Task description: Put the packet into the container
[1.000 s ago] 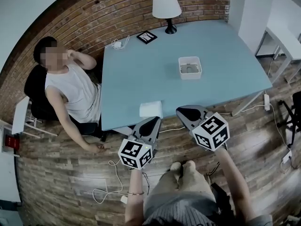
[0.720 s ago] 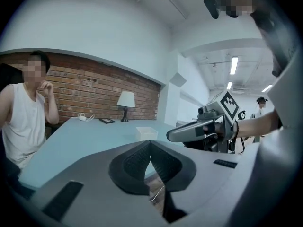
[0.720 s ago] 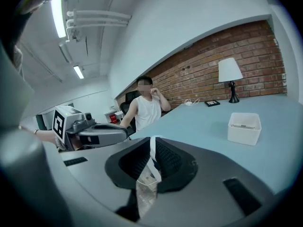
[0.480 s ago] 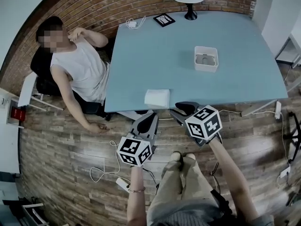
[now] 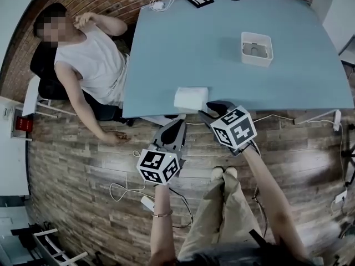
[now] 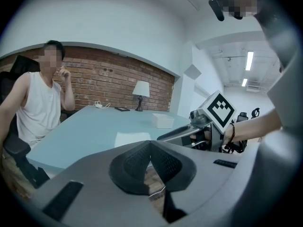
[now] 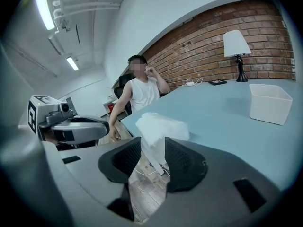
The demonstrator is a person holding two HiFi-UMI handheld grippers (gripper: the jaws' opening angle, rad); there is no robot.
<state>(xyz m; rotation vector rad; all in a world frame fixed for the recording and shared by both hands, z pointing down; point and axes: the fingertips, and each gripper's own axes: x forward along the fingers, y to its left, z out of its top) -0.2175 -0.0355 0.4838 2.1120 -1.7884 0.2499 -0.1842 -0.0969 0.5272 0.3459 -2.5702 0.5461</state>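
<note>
head view: the white packet (image 5: 191, 98) lies at the near edge of the blue table (image 5: 222, 60), well apart from the white container (image 5: 257, 48) farther back on the right. the right gripper (image 5: 213, 108) points at the packet's right end, just beside it. the left gripper (image 5: 178, 125) hangs off the table edge, over the wooden floor (image 5: 83, 165).

left gripper view: its fingers are pressed together, nothing between them.

right gripper view: its fingers stand spread, having just been opening; the packet shows ahead through the gap, no pad pressing on it.
</note>
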